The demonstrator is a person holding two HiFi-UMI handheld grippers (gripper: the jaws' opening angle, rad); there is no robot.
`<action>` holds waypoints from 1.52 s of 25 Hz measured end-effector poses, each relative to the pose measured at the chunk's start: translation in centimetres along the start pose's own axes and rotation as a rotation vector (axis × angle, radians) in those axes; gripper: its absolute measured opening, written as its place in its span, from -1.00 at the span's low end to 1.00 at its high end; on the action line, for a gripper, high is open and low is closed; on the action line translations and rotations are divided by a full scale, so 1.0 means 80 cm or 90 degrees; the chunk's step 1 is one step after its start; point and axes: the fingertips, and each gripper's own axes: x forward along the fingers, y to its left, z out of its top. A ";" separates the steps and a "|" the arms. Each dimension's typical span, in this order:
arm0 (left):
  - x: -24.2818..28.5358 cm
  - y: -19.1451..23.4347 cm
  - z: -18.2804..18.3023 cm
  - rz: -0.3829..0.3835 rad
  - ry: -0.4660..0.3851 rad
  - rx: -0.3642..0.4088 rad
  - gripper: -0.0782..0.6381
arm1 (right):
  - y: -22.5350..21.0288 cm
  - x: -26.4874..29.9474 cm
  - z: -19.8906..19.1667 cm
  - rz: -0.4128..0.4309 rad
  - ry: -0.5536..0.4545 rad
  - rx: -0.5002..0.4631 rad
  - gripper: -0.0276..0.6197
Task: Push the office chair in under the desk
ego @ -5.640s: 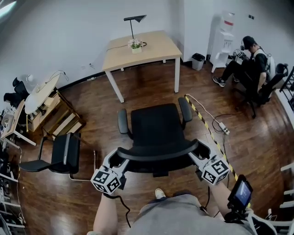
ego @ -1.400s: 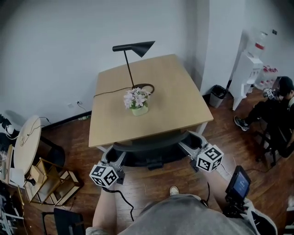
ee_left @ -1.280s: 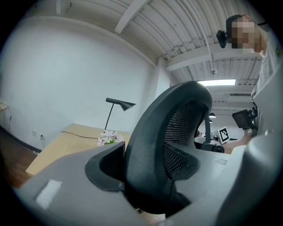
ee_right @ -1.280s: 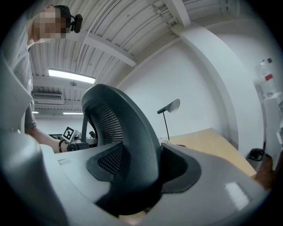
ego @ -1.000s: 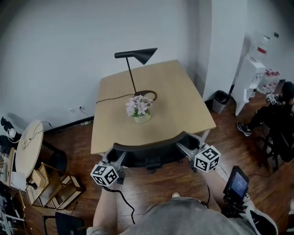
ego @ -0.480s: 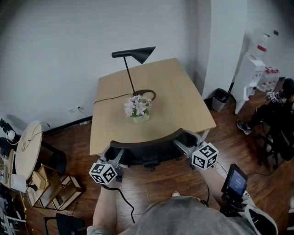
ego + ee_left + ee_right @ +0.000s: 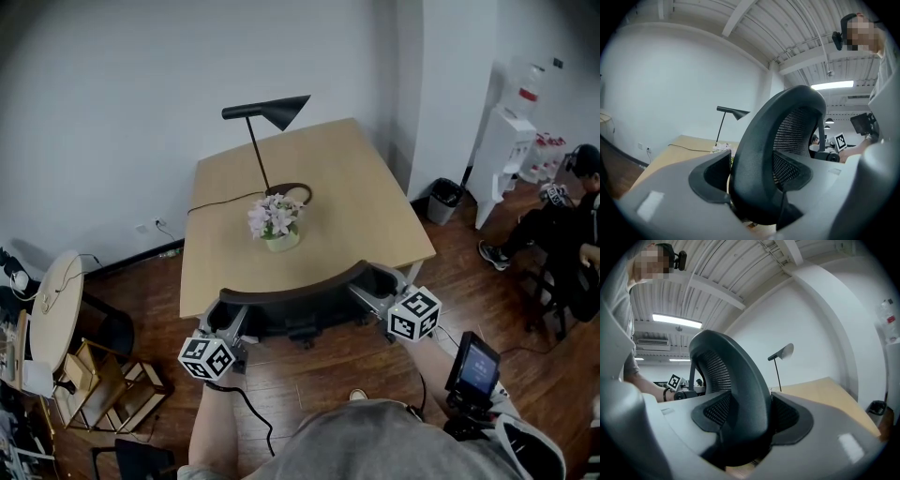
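The black office chair's curved backrest (image 7: 291, 292) lies along the near edge of the light wooden desk (image 7: 347, 178), and the seat is hidden beneath the top. My left gripper (image 7: 228, 317) clamps the left end of the backrest rim, my right gripper (image 7: 371, 282) the right end. In the left gripper view the mesh backrest (image 7: 792, 112) fills the space between the pads of the left gripper (image 7: 754, 180). The right gripper view shows the same rim (image 7: 731, 357) pinched between both pads of the right gripper (image 7: 747, 420).
A black desk lamp (image 7: 265, 111) and a flower pot (image 7: 272, 221) stand on the desk. A bin (image 7: 442, 200), a water dispenser (image 7: 511, 141) and a seated person (image 7: 572, 220) are at the right. A round white table (image 7: 52, 305) and a wooden rack (image 7: 108, 384) stand at the left.
Since the earliest frame the chair has gone from the open floor to under the desk with both grippers on it. Over the last second chair and grippers have barely shifted.
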 end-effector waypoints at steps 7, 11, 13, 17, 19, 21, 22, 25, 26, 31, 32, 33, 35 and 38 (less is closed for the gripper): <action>-0.052 0.000 0.016 0.066 -0.042 0.013 -0.02 | 0.007 -0.034 0.016 -0.032 0.003 -0.045 -0.09; -0.079 -0.006 0.007 0.080 -0.051 0.003 -0.02 | 0.019 -0.061 0.023 -0.051 -0.002 -0.058 -0.09; -0.095 -0.019 0.005 0.083 -0.049 -0.005 -0.05 | 0.034 -0.075 0.020 -0.051 0.003 -0.062 -0.11; -0.144 -0.074 -0.016 0.052 -0.047 -0.006 -0.36 | 0.092 -0.123 0.001 -0.049 0.009 -0.063 -0.36; -0.167 -0.100 -0.028 0.036 -0.042 -0.006 -0.48 | 0.124 -0.141 -0.013 -0.043 0.019 -0.061 -0.45; -0.190 -0.128 -0.041 0.025 -0.028 -0.009 -0.61 | 0.154 -0.160 -0.028 -0.040 0.030 -0.058 -0.51; -0.201 -0.144 -0.047 0.020 -0.018 -0.008 -0.65 | 0.169 -0.171 -0.035 -0.038 0.034 -0.056 -0.54; -0.237 -0.183 -0.071 0.002 0.005 -0.007 -0.78 | 0.215 -0.203 -0.056 -0.032 0.048 -0.051 -0.64; -0.248 -0.193 -0.079 -0.006 0.009 -0.011 -0.78 | 0.230 -0.212 -0.063 -0.030 0.052 -0.048 -0.68; -0.288 -0.235 -0.107 -0.042 0.027 -0.038 -0.78 | 0.290 -0.252 -0.090 -0.021 0.072 -0.035 -0.89; -0.292 -0.241 -0.110 -0.047 0.029 -0.042 -0.78 | 0.300 -0.256 -0.093 -0.016 0.076 -0.035 -0.89; -0.295 -0.247 -0.111 -0.052 0.031 -0.045 -0.78 | 0.309 -0.260 -0.095 -0.010 0.079 -0.037 -0.89; -0.296 -0.261 -0.109 -0.062 0.034 -0.048 -0.78 | 0.323 -0.265 -0.095 0.000 0.085 -0.041 -0.89; -0.292 -0.286 -0.109 -0.078 0.035 -0.045 -0.78 | 0.330 -0.275 -0.088 0.012 0.087 -0.045 -0.89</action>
